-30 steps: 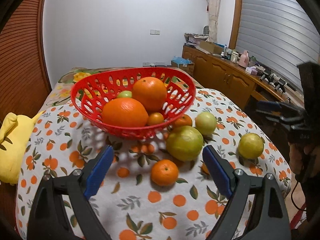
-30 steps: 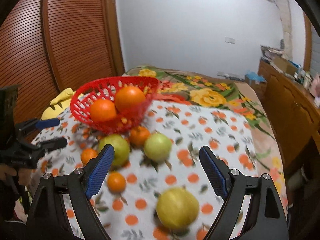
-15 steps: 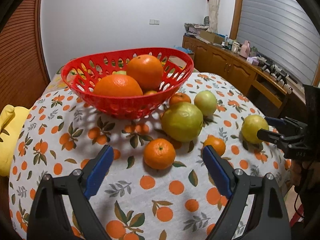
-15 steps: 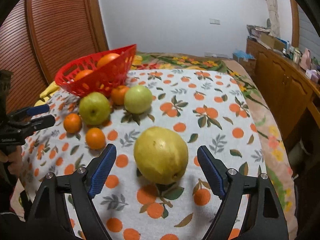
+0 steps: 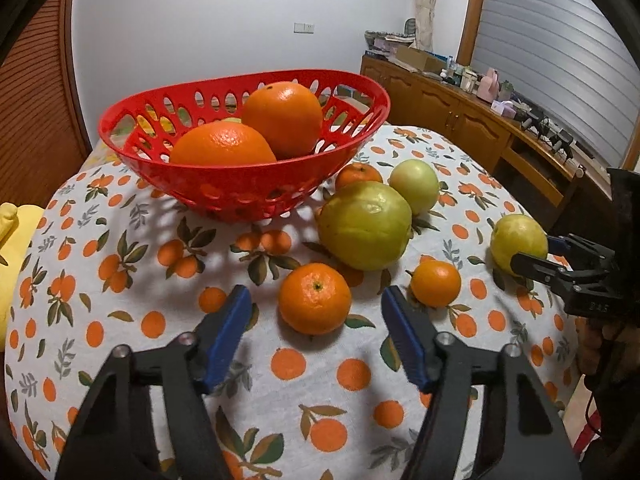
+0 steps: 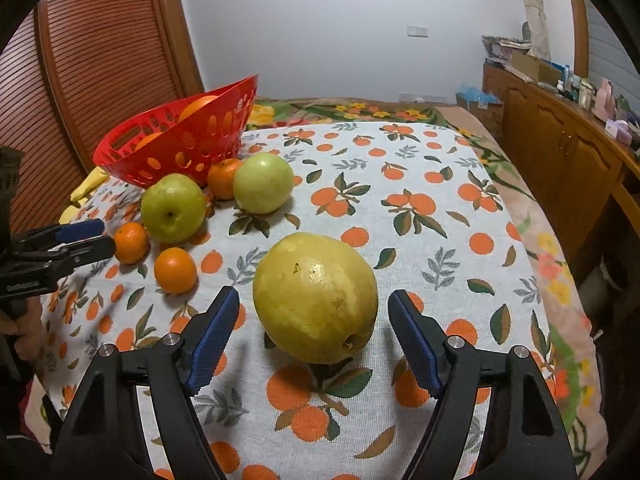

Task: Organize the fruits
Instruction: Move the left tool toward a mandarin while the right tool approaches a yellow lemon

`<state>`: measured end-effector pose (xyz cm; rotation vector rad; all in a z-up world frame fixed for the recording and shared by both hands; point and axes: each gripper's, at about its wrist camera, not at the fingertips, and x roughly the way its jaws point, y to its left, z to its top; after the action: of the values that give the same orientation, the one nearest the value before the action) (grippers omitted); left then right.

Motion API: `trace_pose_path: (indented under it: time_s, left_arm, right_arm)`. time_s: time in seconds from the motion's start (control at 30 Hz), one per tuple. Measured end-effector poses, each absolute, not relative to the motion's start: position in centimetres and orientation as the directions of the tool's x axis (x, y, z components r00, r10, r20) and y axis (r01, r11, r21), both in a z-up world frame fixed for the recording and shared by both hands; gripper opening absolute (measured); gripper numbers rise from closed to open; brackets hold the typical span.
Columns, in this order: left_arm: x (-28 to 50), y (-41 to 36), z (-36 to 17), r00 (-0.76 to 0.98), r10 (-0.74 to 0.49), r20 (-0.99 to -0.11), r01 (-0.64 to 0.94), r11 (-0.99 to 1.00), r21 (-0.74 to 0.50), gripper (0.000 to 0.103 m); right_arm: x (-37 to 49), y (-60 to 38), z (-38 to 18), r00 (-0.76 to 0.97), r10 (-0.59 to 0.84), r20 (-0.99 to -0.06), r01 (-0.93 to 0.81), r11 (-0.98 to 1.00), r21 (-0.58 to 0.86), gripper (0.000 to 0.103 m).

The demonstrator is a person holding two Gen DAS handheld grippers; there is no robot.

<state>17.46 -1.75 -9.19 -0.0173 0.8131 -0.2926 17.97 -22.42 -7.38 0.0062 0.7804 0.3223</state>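
Note:
A red basket (image 5: 240, 184) holds two big oranges (image 5: 282, 118) on the orange-print tablecloth (image 5: 120, 320). In front of it lie loose fruits. A tangerine (image 5: 315, 296) sits between the blue pads of my left gripper (image 5: 316, 307), whose jaws are closing with a gap still on each side. In the right wrist view a large yellow fruit (image 6: 316, 296) lies between the pads of my right gripper (image 6: 315, 303). These jaws are closing too and do not touch it. The same yellow fruit (image 5: 518, 240) shows at the right of the left wrist view.
A big green fruit (image 5: 365, 226), a pale green one (image 5: 414, 186) and two more tangerines (image 5: 435, 283) (image 5: 358, 174) lie close together by the basket. A yellow object (image 5: 12, 240) sits at the table's left edge. A wooden sideboard (image 5: 480, 128) stands to the right.
Both grippers have come down closer to the table. The left jaws have narrowed around the tangerine. The right jaws have closed in a little around the yellow fruit, which now sits between them.

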Motion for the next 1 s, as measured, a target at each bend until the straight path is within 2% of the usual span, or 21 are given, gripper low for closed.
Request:
trace_pose_path:
  time_s: [0.2, 0.47, 0.5, 0.6, 1.0]
  left_arm:
    - [18.5, -2.2, -9.9, 0.627, -0.264, -0.733, 0.251, 0.959, -0.13, 0.058]
    - [19.6, -2.2, -11.5, 0.588, -0.247, -0.77, 0.226, 0.965, -0.137, 0.057]
    - [19.6, -2.2, -11.7, 0.588, -0.242, -0.772, 0.224, 0.966, -0.133, 0.056]
    - [19.5, -2.2, -11.6, 0.59, -0.262, -0.764, 0.233, 0.961, -0.15, 0.042]
    - [17.1, -1.7, -9.7, 0.635, -0.28, -0.72, 0.229, 0.958, -0.171, 0.041]
  right_arm:
    - [18.0, -22.5, -7.5, 0.661, 0.299, -0.688, -0.282, 0.949, 0.141, 0.079]
    - [18.1, -22.2, -7.7, 0.656, 0.297, -0.693, -0.286, 0.948, 0.135, 0.079]
    - [18.1, -22.2, -7.7, 0.656, 0.299, -0.693, -0.289, 0.948, 0.135, 0.079]
    - [18.2, -22.1, -7.8, 0.652, 0.299, -0.697, -0.292, 0.947, 0.133, 0.078]
    - [18.3, -22.0, -8.0, 0.647, 0.29, -0.705, -0.285, 0.95, 0.129, 0.078]
